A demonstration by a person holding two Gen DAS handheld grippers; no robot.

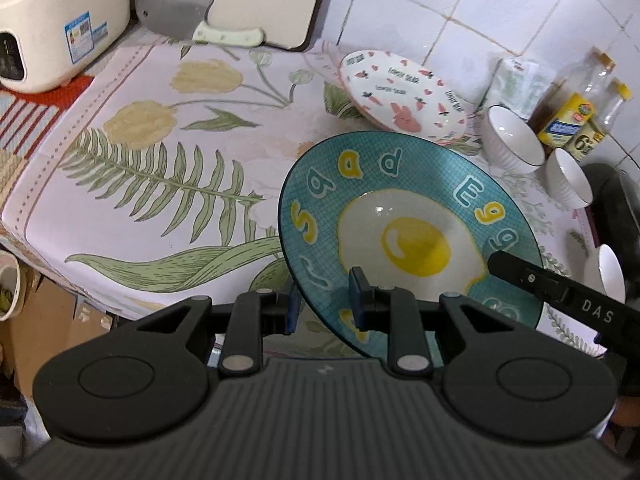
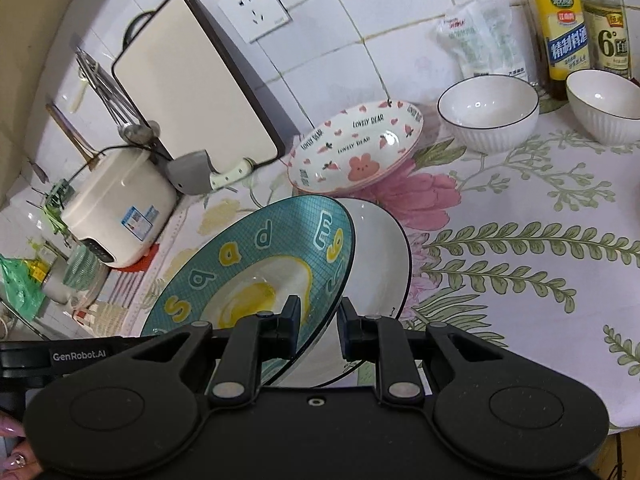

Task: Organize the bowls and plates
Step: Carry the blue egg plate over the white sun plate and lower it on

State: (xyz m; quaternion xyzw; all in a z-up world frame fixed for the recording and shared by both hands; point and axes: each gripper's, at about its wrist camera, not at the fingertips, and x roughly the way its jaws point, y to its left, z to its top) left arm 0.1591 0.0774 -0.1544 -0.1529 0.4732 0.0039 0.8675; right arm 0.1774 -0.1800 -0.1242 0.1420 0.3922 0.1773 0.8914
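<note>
Pinches with the left gripper [image 1: 325,304] the near-left rim of the teal fried-egg plate [image 1: 408,216], one blue pad [image 1: 356,298] on the printed face and the other tucked under the edge. Clamps with the right gripper [image 2: 319,324] on the right rim of the same plate, one finger on the face beside the egg white and the other behind the edge. Holds the plate tilted between the two tools above the floral tablecloth [image 2: 520,280], with the face turned toward the left in the right wrist view. Shows just right of and behind the plate a white dish with a dark rim [image 2: 384,256], half hidden by it; cannot tell whether touching or apart. Finds farther back, near the tiled wall, a white plate with pink hearts and a bunny [image 2: 356,148], sitting tilted on the cloth. Places right of that two white ribbed bowls [image 2: 488,112], upright, side by side, near each other but apart. Sets behind the bowls two yellow-labelled bottles [image 2: 560,40] and a clear plastic pouch [image 2: 480,36] against the wall. Leans a cream cutting board [image 2: 192,88] on the wall at far left, under a wall socket [image 2: 254,6], with a grey cleaver [image 2: 192,176] propped against its foot. Keeps a cream electric cooker [image 2: 120,208] left of the cleaver, at the cloth's left edge.
</note>
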